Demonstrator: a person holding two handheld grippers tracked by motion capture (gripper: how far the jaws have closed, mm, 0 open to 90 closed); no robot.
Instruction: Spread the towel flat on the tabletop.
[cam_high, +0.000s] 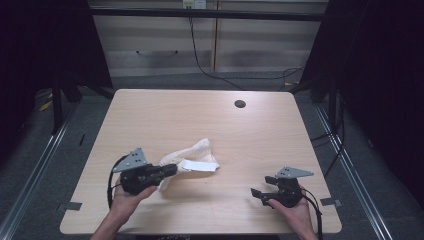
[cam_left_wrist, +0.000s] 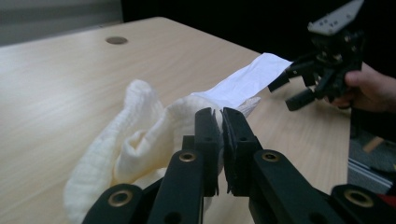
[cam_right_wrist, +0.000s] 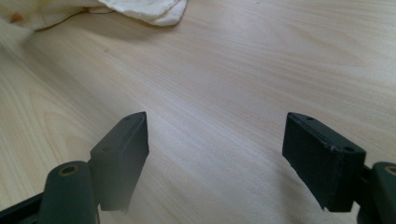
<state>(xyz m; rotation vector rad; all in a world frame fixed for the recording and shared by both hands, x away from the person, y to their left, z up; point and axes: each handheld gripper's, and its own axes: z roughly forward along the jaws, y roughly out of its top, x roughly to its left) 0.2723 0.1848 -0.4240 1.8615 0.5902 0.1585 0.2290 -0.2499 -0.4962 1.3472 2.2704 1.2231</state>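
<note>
- No brand, label or writing can be read on anything here; the plates on the tools and the cloth are too small or blurred to show any.
- One cream cloth (cam_high: 192, 159) lies crumpled on the worktop (cam_high: 210, 117), left of its middle and towards the near edge. A smoother white part of it stretches out to the right.
- There are two tools, each in one of the person's hands.
- The left tool (cam_high: 172, 170) has its jaws brought together, clamped on a fold of the cloth; the left gripper view shows the fabric (cam_left_wrist: 140, 140) pinched between the two black pads and bunched up behind them.
- The right tool (cam_high: 261, 187) sits near the right front corner of the worktop, well apart from the cloth. Its jaws stand wide apart with nothing between them, bare wood showing in the gap.
- In the right gripper view, a corner of the cloth (cam_right_wrist: 154, 11) shows at the top edge.
- One round dark hole (cam_high: 240, 104) sits in the worktop's far right part.
</note>
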